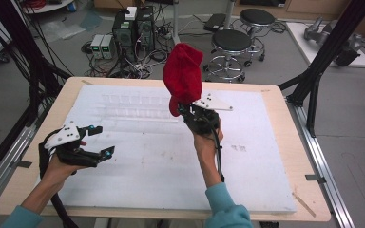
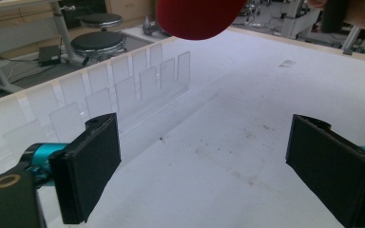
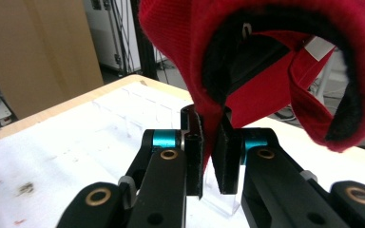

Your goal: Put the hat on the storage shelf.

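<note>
High view is showing us working over the white bench (image 1: 147,171), where we are holding a red cap (image 1: 183,76) raised above its middle. Our right hand-held gripper (image 1: 186,110) is clamping the cap's edge, while our left hand-held gripper (image 1: 102,141) is hovering wide open near the bench's left side.

Red cap (image 1: 183,76) held upright above table.

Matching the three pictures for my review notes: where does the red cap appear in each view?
High view: red cap above centre, held up by the right gripper.
Left gripper view: its rounded red underside at the top edge, above the table.
Right gripper view: upper right, its edge clamped between the jaws.
Shared landmark: the clear slotted rack.
</note>
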`<state>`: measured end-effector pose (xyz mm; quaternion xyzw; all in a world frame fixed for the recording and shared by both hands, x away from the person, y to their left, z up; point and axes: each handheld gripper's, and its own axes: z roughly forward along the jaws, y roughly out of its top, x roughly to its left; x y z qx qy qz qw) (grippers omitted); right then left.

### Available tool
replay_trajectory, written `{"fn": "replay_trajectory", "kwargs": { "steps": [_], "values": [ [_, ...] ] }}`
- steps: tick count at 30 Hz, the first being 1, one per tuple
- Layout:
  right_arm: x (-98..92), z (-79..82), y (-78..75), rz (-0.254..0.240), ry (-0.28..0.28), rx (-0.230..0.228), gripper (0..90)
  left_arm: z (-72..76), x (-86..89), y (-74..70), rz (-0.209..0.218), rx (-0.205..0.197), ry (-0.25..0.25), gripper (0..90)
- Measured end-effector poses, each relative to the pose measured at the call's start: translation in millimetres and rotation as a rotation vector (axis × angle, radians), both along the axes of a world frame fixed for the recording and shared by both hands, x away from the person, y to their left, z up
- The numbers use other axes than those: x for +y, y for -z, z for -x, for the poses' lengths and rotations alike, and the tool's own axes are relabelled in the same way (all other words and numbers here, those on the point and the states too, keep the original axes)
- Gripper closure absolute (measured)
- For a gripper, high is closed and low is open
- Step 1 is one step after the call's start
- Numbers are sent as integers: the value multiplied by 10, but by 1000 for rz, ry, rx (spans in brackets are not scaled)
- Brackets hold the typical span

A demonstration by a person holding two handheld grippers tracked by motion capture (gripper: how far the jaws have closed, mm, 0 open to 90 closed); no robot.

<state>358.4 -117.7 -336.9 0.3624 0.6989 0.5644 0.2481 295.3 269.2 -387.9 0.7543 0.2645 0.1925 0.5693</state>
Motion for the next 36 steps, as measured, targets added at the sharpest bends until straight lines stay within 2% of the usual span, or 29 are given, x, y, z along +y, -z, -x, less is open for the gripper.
{"fn": "replay_trajectory", "kwargs": {
  "steps": [4,5,8,10,17,26,29,31,36],
  "values": [
    [42,-112,31,11,6,-7,845,78,121,142,9,2,-12,115],
    [51,-131,37,13,7,-9,845,102,157,182,25,1,-16,115],
    [81,-201,65,34,20,2,845,143,219,244,45,-2,-24,115],
    [90,-240,87,25,22,12,845,170,248,280,59,-6,-26,115],
    [124,-332,169,46,30,31,845,236,331,418,98,-1,-39,115],
    [161,-419,249,36,30,36,844,283,399,488,130,-26,-65,115],
    [177,-447,278,47,29,46,844,290,417,514,146,-34,-72,115],
    [193,-472,307,58,23,49,843,296,431,547,159,-27,-72,115],
    [208,-536,374,62,12,57,842,313,446,613,155,-19,-73,115]
  ]
}}
